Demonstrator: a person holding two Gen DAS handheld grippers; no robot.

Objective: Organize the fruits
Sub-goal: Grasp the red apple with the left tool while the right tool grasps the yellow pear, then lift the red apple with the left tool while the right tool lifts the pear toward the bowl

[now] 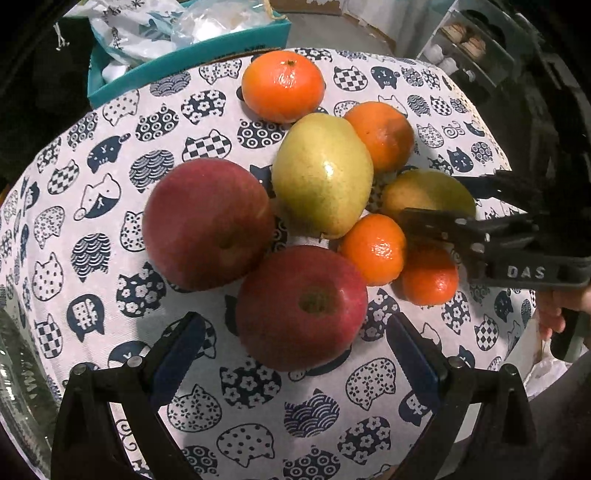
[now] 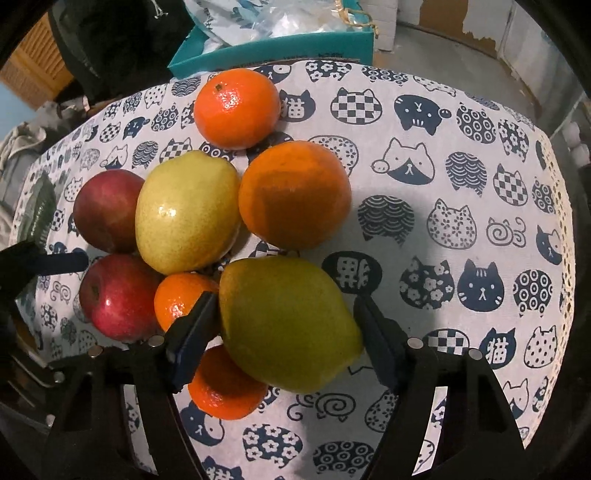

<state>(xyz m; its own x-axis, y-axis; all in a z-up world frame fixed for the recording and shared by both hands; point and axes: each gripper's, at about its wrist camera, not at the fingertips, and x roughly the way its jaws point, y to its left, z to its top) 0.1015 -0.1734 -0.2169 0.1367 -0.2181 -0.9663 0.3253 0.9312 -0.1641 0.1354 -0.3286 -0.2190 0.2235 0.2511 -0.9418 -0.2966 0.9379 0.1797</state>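
Straddling green pear (image 2: 288, 325) | right tool (image 2: 284, 328) half-open, ungripped | left tool (image 1: 295, 343) open by apple (image 1: 301, 306)

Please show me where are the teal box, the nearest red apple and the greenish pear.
teal box (image 1: 192, 61), left wrist view, front wall.
nearest red apple (image 1: 301, 308), left wrist view, top.
greenish pear (image 2: 288, 321), right wrist view, middle.

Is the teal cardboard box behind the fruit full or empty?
Full: the teal cardboard box holds crumpled white plastic bags heaped above its rim.

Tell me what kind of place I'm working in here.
Probably a lived-in home, perhaps a storage corner: a table under a cat-print cloth, a teal box stuffed with plastic bags, and clear stacked drawers behind.
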